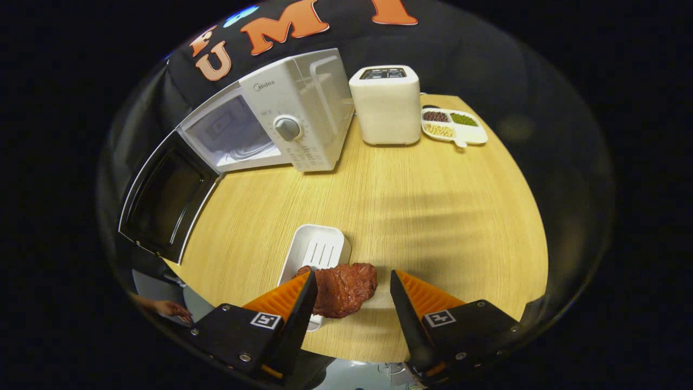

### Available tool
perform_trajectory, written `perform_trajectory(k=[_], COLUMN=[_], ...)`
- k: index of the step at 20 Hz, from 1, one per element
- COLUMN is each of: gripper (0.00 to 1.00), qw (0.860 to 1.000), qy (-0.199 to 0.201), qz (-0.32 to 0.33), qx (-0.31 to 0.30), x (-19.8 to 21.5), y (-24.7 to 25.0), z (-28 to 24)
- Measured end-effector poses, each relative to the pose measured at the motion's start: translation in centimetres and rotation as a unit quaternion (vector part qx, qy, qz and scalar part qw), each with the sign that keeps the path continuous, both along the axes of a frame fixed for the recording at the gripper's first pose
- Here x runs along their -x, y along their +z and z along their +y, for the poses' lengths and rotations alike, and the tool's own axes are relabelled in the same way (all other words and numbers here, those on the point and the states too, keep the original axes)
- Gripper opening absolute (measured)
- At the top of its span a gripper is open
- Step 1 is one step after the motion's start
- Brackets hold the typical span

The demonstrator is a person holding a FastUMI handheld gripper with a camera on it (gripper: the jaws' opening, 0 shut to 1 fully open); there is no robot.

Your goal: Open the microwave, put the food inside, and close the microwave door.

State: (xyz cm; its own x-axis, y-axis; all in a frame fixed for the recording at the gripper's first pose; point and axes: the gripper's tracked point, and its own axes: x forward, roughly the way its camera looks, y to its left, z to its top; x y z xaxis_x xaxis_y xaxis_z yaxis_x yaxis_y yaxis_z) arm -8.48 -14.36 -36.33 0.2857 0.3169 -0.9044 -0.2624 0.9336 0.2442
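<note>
Orange fingers of the gripper [352, 290] stand spread and grasp nothing — the steak [344, 288] lies between them, half on its white tray [319, 249]. It looks rubbery, light, irregular; pinch its thick middle. Beyond them, the microwave [287, 122] stands open.

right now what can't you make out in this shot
- Gripper view: the part of the meat behind the left finger, and whether that finger touches it; the gripper jaws stand open.
- White tray: near end covered by the meat and finger.
- Microwave cavity: depth washed out by glare.
- Divided dish: contents too small to name.
</note>
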Motion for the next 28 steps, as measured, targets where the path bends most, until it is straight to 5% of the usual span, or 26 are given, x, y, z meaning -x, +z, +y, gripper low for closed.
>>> perform_trajectory(k=[3,6,11,16,22,28], gripper=[0.77,0.53,0.29,0.11,0.11,0.11], qw=[0.994,0.98,0.956,0.954,0.956,0.944], qy=[-0.012,-0.024,-0.05,-0.114,-0.159,-0.216], qz=[0.09,0.157,0.231,0.191,0.119,0.03], qx=[-0.068,-0.117,-0.172,-0.201,-0.216,-0.248], x=[0.7,1.2,2.5,0.9,0.5,-1.1], y=[-1.0,-1.2,-0.1,2.3,6.8,10.7], z=[1.0,1.8,2.2,2.7,4.1,9.7])
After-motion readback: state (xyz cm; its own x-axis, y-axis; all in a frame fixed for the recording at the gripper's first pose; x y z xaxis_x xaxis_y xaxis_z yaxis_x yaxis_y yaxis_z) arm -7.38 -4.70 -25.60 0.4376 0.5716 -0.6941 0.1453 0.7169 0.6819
